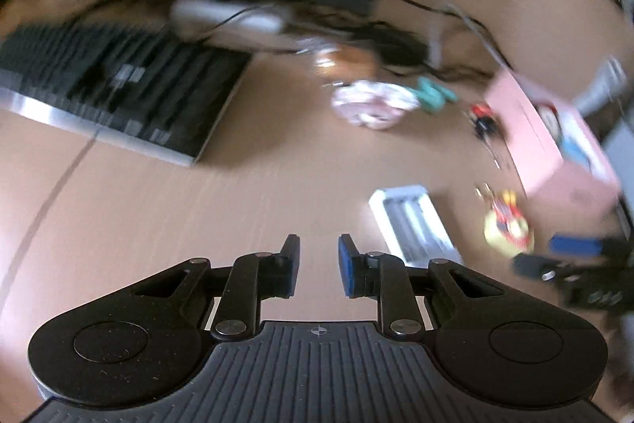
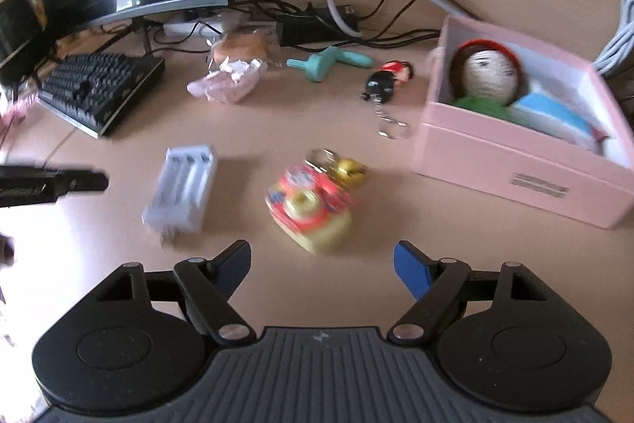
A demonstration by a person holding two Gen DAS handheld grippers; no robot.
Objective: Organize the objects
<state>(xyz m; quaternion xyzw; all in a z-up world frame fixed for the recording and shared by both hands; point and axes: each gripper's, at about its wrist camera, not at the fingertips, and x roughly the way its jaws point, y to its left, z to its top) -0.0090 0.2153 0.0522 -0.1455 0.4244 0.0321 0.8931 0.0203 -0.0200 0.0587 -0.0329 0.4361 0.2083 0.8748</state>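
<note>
Fingers on the right gripper [image 2: 321,264] are spread wide and hold nothing, and they hang just over the yellow toy camera [image 2: 313,209], so I think that toy gets picked up next. It looks like hard, shiny plastic, blocky with a round ring on top and a gold bell clipped to it. Beside it lies a white battery charger [image 2: 182,187], flat and ridged. Nearer the back edge of the table [image 2: 396,209] rest a little doll keychain [image 2: 386,80] with a metal chain and a teal handle [image 2: 329,64]. At the right side sits the pink box [image 2: 511,165], smooth cardboard, already holding a yarn-headed doll [image 2: 489,70]. The left gripper [image 1: 319,266] is narrow and empty.
</note>
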